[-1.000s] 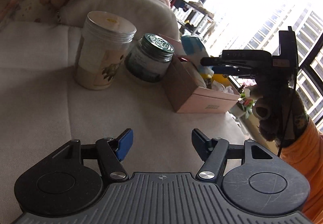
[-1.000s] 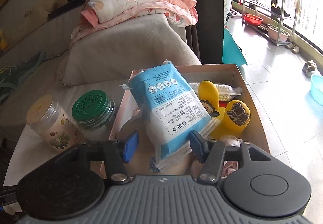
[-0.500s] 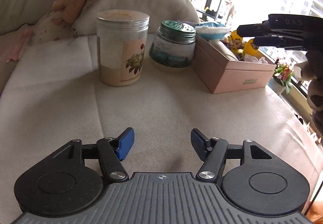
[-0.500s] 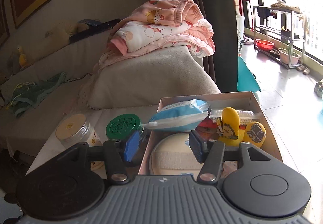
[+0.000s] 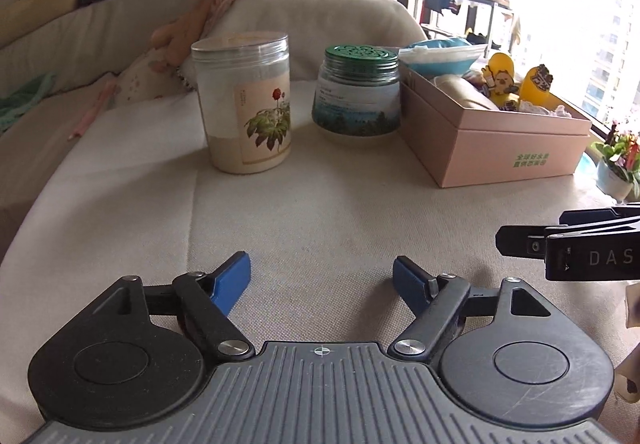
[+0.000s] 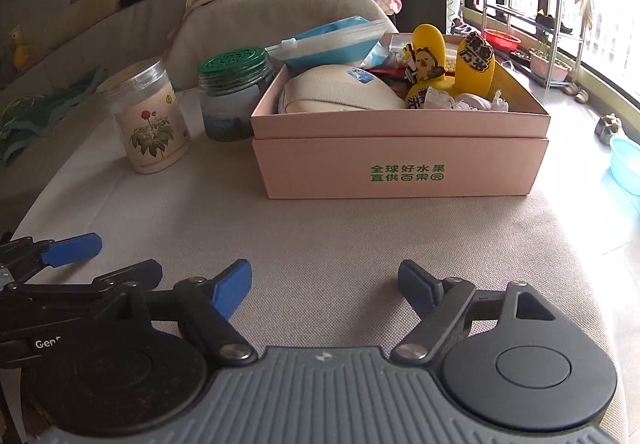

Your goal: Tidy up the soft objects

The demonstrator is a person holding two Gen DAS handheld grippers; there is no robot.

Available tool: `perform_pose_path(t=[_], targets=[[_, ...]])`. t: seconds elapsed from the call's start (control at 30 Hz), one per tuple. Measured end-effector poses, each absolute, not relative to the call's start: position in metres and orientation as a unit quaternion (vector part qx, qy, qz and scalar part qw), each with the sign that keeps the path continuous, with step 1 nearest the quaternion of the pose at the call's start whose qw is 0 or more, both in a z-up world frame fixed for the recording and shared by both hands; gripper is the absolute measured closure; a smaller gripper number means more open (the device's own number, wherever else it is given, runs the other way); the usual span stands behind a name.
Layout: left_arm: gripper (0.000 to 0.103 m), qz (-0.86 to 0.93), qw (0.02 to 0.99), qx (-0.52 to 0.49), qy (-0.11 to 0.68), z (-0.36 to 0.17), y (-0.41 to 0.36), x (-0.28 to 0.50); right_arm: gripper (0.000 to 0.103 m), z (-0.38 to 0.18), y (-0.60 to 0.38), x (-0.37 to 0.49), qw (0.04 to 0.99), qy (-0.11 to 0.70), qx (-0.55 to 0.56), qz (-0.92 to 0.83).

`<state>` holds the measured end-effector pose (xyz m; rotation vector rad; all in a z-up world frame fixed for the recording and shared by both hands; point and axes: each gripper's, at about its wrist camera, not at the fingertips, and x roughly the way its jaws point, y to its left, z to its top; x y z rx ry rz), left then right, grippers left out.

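Judging by its squishy look, the blue pouch (image 6: 332, 40) atop the pink box (image 6: 400, 168) was best pinched mid-body, while both the left gripper (image 5: 322, 276) and right gripper (image 6: 325, 286) were held wide open, empty.

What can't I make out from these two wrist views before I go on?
- Pink box floor: both views, hidden under the blue pouch, beige pad and yellow toys.
- Green-lid jar contents: right wrist view, dark behind the glass.
- Right gripper body: left wrist view, cut off by the right edge.
- Left gripper far finger: right wrist view, cut off at the left edge.
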<state>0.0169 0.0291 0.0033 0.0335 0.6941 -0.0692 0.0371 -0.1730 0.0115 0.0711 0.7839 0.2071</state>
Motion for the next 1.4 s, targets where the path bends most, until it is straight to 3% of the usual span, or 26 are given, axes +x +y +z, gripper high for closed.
perform_pose_path(t=[0.2, 0.27, 1.4], targets=[[0.02, 0.002, 0.943, 0.012, 0.332, 0.001, 0.022, 0.02, 0.013, 0.005, -0.168, 0.034, 0.926, 0.365, 0.009, 0.094], [0.02, 0.007, 0.944, 0.008, 0.329, 0.001, 0.023, 0.02, 0.0, 0.004, -0.161, 0.041, 0.92, 0.377, -0.016, 0.101], [0.02, 0.008, 0.945, 0.01, 0.327, 0.001, 0.023, 0.019, 0.0, -0.005, -0.169, 0.041, 0.937, 0.343, -0.009, 0.069]])
